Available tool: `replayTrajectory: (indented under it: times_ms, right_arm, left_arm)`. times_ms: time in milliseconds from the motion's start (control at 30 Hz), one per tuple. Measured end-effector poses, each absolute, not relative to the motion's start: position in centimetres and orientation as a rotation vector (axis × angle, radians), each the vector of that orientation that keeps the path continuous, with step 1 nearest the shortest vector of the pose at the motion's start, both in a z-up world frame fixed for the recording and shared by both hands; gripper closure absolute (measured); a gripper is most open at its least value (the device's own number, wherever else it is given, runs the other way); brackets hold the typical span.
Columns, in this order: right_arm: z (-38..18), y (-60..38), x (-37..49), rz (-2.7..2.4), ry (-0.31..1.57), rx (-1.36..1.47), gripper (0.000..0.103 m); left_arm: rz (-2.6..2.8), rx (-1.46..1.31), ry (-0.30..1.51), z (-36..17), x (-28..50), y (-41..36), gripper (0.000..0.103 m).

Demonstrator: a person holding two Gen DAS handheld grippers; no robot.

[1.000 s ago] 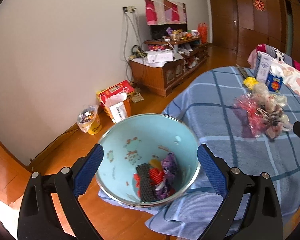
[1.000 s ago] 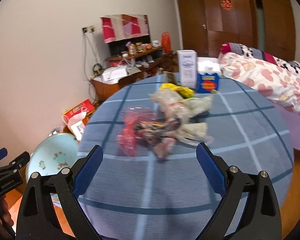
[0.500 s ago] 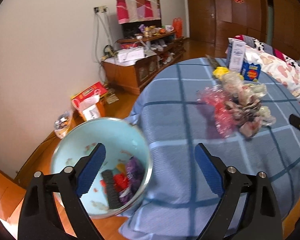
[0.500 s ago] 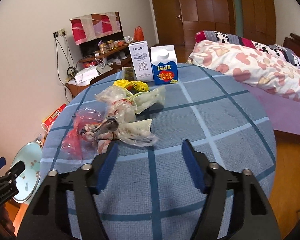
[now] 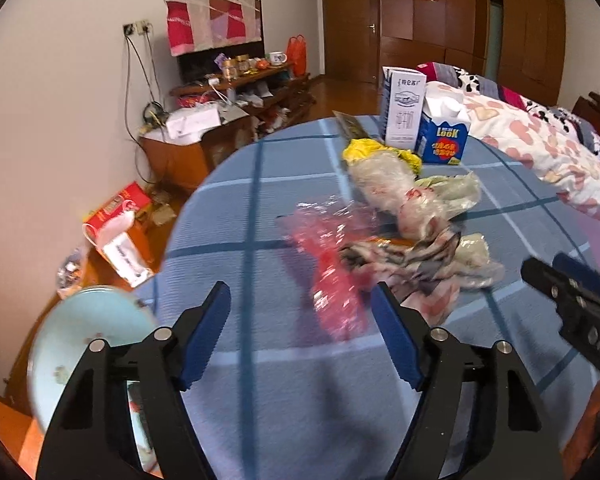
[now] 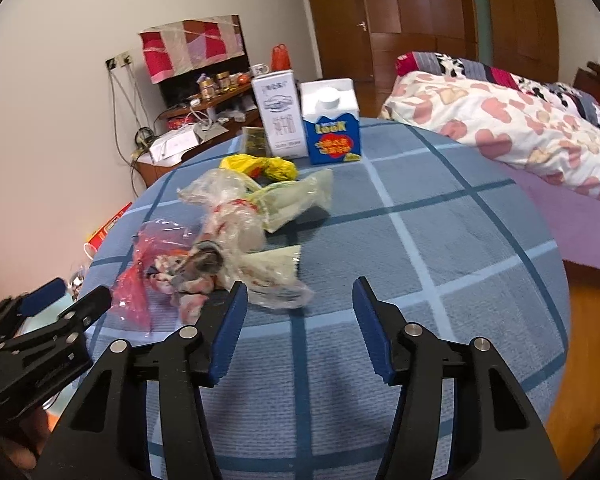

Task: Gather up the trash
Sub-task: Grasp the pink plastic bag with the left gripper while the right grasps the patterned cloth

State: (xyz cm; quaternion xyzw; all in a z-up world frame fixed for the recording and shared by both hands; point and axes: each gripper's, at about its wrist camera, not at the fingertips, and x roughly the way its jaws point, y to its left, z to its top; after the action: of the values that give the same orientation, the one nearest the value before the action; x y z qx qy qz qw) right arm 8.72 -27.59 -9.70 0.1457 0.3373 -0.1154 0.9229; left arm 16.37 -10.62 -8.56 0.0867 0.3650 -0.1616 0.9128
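Observation:
A heap of trash lies on the round table's blue checked cloth (image 6: 420, 240): a red plastic wrapper (image 5: 332, 264), clear crumpled bags (image 5: 384, 184), a yellow bag (image 5: 364, 148) and patterned scraps (image 5: 404, 256). My left gripper (image 5: 300, 300) hovers just short of the red wrapper, whose near end lies by its right fingertip; its jaws are closing, pads untouched. My right gripper (image 6: 300, 292) is closing too, its tips just behind a clear bag (image 6: 276, 276), gripping nothing. A light-blue bin (image 5: 80, 328) stands below the table's left edge, its contents hidden.
A white carton (image 6: 280, 112) and a blue carton (image 6: 332, 128) stand at the table's far edge. A bed with a heart-print quilt (image 6: 520, 132) lies to the right. A wooden cabinet (image 5: 220, 120) and a red box (image 5: 116, 208) are by the left wall.
The left gripper swung right from over the bin to the trash heap on the table. The right gripper came closer to the heap. Both pairs of jaws narrowed.

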Motion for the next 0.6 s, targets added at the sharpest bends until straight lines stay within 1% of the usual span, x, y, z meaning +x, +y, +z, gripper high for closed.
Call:
replayTrajectory:
  times_ms: [67, 100, 133, 167, 233, 300, 600]
  right_arm:
    - [-9.7, -27.8, 8.6, -0.237, 0.692, 0.303, 0.048]
    - [-9.7, -27.8, 8.6, -0.233, 0.691, 0.306, 0.048]
    - [-9.6, -27.9, 8.6, -0.226, 0.689, 0.308, 0.048]
    - [-9.6, -27.8, 8.6, -0.222, 0.686, 0.308, 0.048]
    - [-9.4, -27.7, 8.7, -0.214, 0.680, 0.303, 0.048]
    - [-9.3, -27.4, 8.9, -0.201, 0.680, 0.304, 0.048]
    - [-10.0, -24.2, 12.0, -0.098, 0.723, 0.312, 0.048]
  left_arm:
    - [-0.335, 0.166, 0.760, -9.0, 17.1, -11.2, 0.034]
    - [-0.335, 0.162, 0.766, -9.3, 17.5, -11.5, 0.039]
    - [-0.336, 0.161, 0.778, -9.7, 17.9, -11.8, 0.048]
    - [-0.338, 0.161, 0.795, -10.1, 18.4, -12.0, 0.053]
    - [-0.344, 0.144, 0.820, -10.6, 19.0, -11.9, 0.069]
    - [-0.356, 0.126, 0.822, -10.6, 19.2, -11.4, 0.079]
    - [-0.303, 0.148, 0.764, -8.0, 17.3, -7.6, 0.079]
